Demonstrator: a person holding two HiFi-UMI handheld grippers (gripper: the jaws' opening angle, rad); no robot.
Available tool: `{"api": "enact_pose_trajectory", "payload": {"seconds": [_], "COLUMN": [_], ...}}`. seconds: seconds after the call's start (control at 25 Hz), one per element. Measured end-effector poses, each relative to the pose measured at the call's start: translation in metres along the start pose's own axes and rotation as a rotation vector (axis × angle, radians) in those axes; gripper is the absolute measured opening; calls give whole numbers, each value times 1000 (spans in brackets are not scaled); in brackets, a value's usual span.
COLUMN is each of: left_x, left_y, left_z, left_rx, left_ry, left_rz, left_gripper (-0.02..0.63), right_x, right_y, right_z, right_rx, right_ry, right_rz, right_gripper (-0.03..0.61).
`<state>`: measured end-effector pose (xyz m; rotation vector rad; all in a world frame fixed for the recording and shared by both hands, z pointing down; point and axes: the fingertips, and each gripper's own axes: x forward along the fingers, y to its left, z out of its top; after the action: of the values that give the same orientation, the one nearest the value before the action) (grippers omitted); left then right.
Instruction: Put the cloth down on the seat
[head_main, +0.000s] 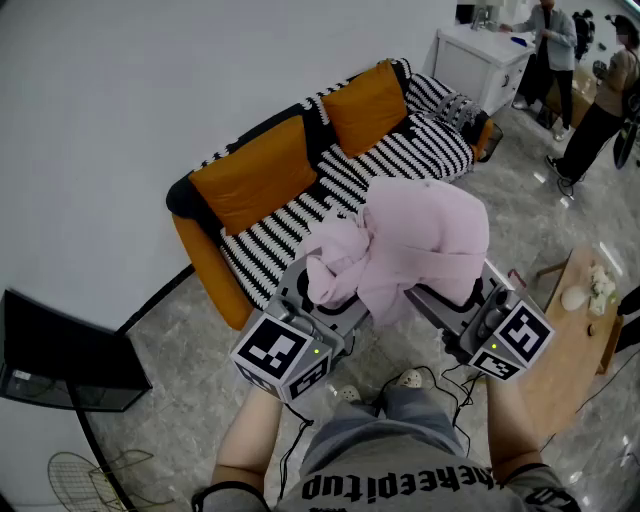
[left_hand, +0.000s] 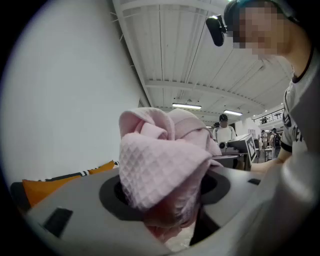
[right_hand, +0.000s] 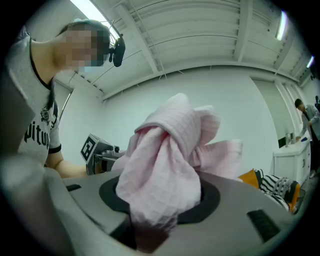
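Carrying the pink cloth (head_main: 405, 245) bunched in the air, above the floor (head_main: 180, 335) and short of the sofa (head_main: 205, 262), 1 wad pinched in the wide-set jaws of the left gripper (head_main: 318, 300), another in those of the right gripper (head_main: 452, 298). Carry step by the look of it, nothing yet on the striped seat (head_main: 300, 225); next up, presumably: reach forward over it, lower, then open both grips
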<state>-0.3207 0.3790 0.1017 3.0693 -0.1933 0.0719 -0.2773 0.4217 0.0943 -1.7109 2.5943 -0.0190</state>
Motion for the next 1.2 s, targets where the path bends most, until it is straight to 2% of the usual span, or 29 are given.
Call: {"api": "enact_pose_trajectory", "payload": {"seconds": [0.6, 0.92, 1.2], "left_x": [4, 29, 81], "left_y": [1, 4, -7], "left_z": [-5, -11, -12], "left_rx": [-9, -16, 44], "left_ry": [5, 17, 54], "left_rz": [22, 51, 44], "left_gripper": [282, 288, 291], "right_x": [1, -4, -26], "right_y": [-5, -32, -81], "right_z": [-4, -10, -10], "right_rx": [-14, -8, -77], "right_ry": [21, 37, 56], "right_rz": [4, 30, 83], "right_gripper": [206, 209, 209]}}
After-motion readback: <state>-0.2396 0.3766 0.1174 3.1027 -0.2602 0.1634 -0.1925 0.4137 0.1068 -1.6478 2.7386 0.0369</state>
